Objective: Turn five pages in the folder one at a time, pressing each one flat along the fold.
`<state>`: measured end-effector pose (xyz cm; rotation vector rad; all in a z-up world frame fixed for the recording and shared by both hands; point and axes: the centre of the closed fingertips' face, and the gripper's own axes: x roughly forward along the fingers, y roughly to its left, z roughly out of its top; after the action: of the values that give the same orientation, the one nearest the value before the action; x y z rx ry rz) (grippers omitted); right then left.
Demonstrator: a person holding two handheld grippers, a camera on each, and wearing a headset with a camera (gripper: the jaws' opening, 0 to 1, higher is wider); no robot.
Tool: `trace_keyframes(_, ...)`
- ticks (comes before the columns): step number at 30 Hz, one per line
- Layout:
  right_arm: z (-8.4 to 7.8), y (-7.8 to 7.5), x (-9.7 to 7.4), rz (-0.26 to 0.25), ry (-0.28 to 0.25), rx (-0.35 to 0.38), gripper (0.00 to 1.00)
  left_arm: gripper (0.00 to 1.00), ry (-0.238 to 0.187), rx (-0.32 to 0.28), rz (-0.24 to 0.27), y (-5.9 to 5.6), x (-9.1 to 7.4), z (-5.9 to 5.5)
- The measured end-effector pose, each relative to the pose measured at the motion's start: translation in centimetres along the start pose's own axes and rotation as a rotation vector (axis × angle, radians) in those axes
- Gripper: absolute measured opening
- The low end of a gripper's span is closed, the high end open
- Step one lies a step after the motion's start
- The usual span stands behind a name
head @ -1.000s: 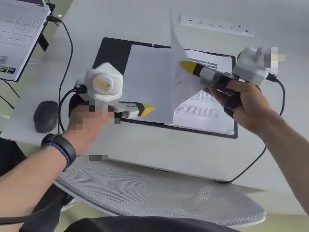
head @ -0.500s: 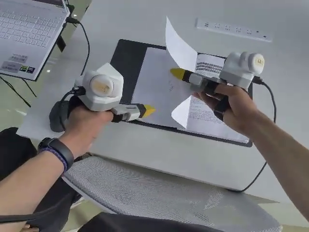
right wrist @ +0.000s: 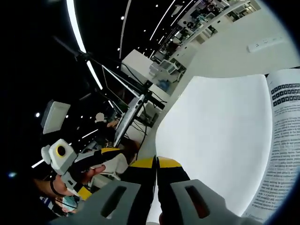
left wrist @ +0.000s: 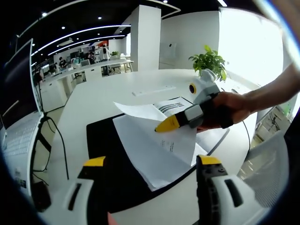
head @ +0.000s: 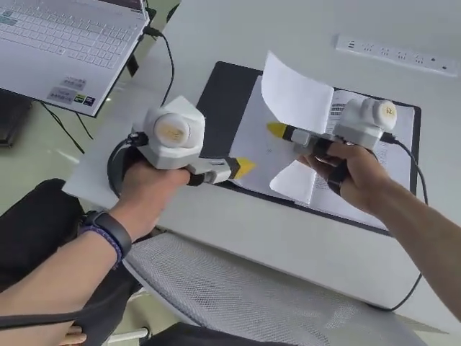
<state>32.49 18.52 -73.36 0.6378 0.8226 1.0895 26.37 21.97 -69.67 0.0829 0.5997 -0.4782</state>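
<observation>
The black folder (head: 225, 92) lies open on the white desk, with printed sheets on both sides. One white page (head: 297, 97) is lifted and curls over toward the left stack. My right gripper (head: 278, 130) is shut on that page; in the right gripper view its yellow tips (right wrist: 156, 163) meet against the white page (right wrist: 211, 131). My left gripper (head: 243, 167) hovers at the folder's front left edge, open, with its jaws wide apart (left wrist: 152, 161) and nothing between them. In the left gripper view the right gripper (left wrist: 166, 125) holds the page (left wrist: 140, 112) above the folder (left wrist: 108, 145).
A laptop (head: 65, 43) sits at the far left with a cable running beside it. A white power strip (head: 396, 54) lies behind the folder. A grey mesh chair (head: 238, 288) is below the desk edge. A potted plant (left wrist: 208, 61) stands far off.
The right gripper has carried the lifted page leftward, from standing upright to curling over the left side. The left gripper stays near the folder's front edge. The head camera has shifted.
</observation>
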Motion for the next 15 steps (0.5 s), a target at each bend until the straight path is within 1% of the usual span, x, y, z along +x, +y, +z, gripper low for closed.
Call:
trace_keyframes(3, -0.7, -0.7, 0.5, -0.028, 0.015, 0.008, 0.00, 0.76, -0.001, -0.005, 0.000, -0.2, 0.0, 0.0)
trace_keyframes(6, -1.2, -1.2, 0.9, -0.036, 0.024, 0.036, 0.00, 0.75, 0.001, -0.011, -0.002, -0.3, 0.1, -0.1)
trace_keyframes(8, -1.7, -1.1, 1.2, -0.039, 0.032, 0.046, 0.00, 0.75, 0.009, -0.008, -0.008, -0.5, 0.2, -0.4)
trace_keyframes(11, -2.1, -1.7, 1.8, -0.045, 0.047, 0.060, 0.00, 0.75, 0.010, -0.017, -0.010, -0.6, 0.3, -0.7)
trace_keyframes(15, -2.3, -3.4, 2.6, -0.046, 0.059, 0.092, 0.00, 0.75, 0.015, -0.019, -0.015, -0.8, 0.2, -0.8)
